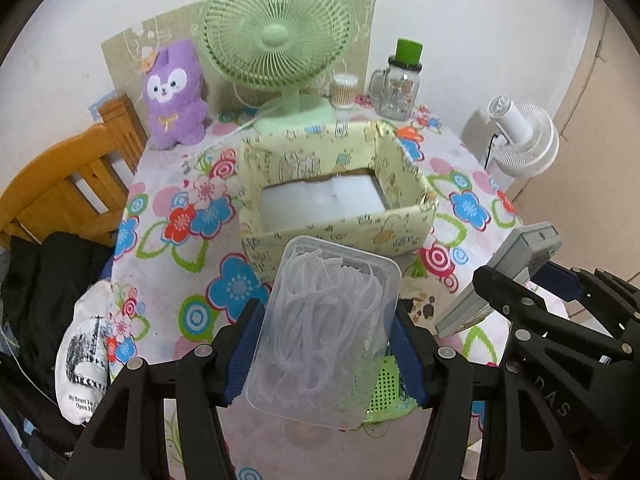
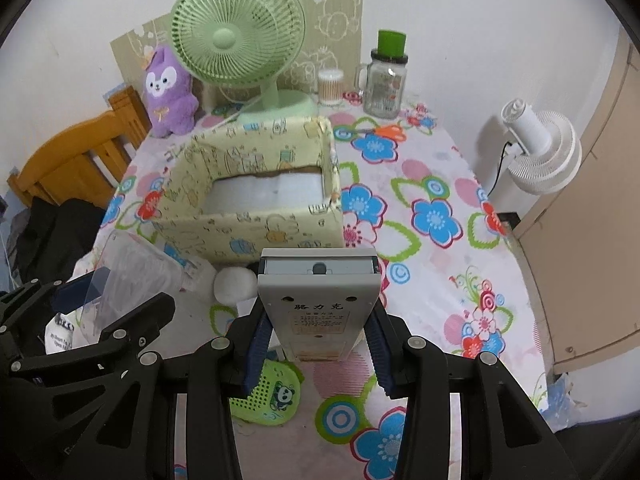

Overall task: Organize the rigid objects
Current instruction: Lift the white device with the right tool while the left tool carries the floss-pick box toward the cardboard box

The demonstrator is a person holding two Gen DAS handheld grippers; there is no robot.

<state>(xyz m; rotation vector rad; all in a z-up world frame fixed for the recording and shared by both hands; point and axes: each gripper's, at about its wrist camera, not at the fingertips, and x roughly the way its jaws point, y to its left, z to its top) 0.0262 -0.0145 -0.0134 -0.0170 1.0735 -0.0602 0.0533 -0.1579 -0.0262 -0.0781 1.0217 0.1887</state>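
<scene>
A: Holding a clear plastic case (image 1: 326, 336) of white floss picks, the left claw (image 1: 326, 344) pinches it by its long sides, clear of the surface (image 1: 160, 304); the yellow patterned box (image 1: 332, 200) sits at about twelve o'clock from it, open at the top.

B: And the right claw (image 2: 318, 344)?

A: Clamped on a grey flat device (image 2: 318, 292) with a printed label, also off the surface; the same box lies at roughly eleven o'clock from it, near.

B: How far along, would you say?

A: Early, I'd judge; the box shows only a pale sheet or liner inside, nothing sorted that I can make out; both held things have yet to go in.

B: What else is left out?

A: A green perforated disc (image 2: 266, 394) at six o'clock under the claws; a white ball (image 2: 235, 285) beside the box; orange scissors (image 2: 386, 132) at one o'clock; the green fan (image 1: 276, 36) and purple plush (image 1: 174, 94) stand behind.
</scene>
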